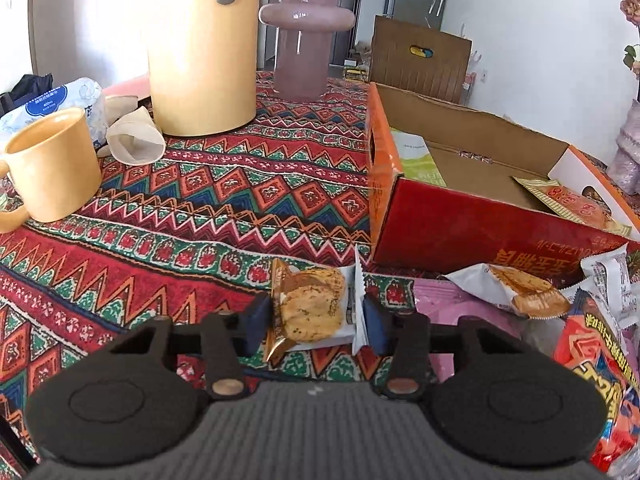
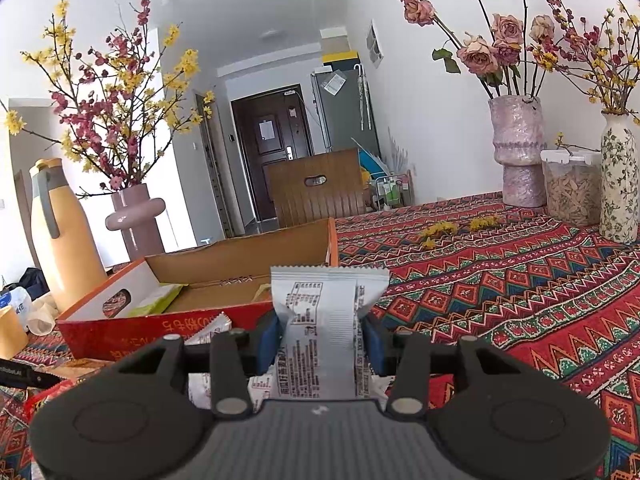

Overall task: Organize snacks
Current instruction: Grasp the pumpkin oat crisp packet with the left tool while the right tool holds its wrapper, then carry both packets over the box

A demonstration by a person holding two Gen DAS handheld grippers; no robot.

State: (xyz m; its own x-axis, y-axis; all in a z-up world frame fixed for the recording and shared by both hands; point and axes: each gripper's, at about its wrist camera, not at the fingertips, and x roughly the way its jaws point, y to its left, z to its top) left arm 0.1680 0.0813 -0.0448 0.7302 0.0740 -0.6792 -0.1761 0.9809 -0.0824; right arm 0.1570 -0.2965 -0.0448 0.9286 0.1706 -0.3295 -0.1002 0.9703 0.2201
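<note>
A clear cookie packet (image 1: 312, 304) lies on the patterned tablecloth in the left wrist view. My left gripper (image 1: 316, 320) is shut on it, a blue pad against each side edge. To its right lie more snacks: a second cookie packet (image 1: 516, 284), a pink bag (image 1: 448, 300) and a red bag (image 1: 600, 380). Behind them stands the open red cardboard box (image 1: 440, 232) holding a green packet (image 1: 420, 160) and an orange-lettered one (image 1: 572, 200). My right gripper (image 2: 320, 340) is shut on a white snack packet (image 2: 324, 300), held upright in front of the box (image 2: 120, 336).
A yellow mug (image 1: 52, 164), paper cups (image 1: 134, 136), a tall yellow jug (image 1: 200, 48) and a pink vase (image 1: 304, 40) stand at the left and back. Two flower vases (image 2: 518, 152) and a plastic jar (image 2: 568, 188) line the right wall.
</note>
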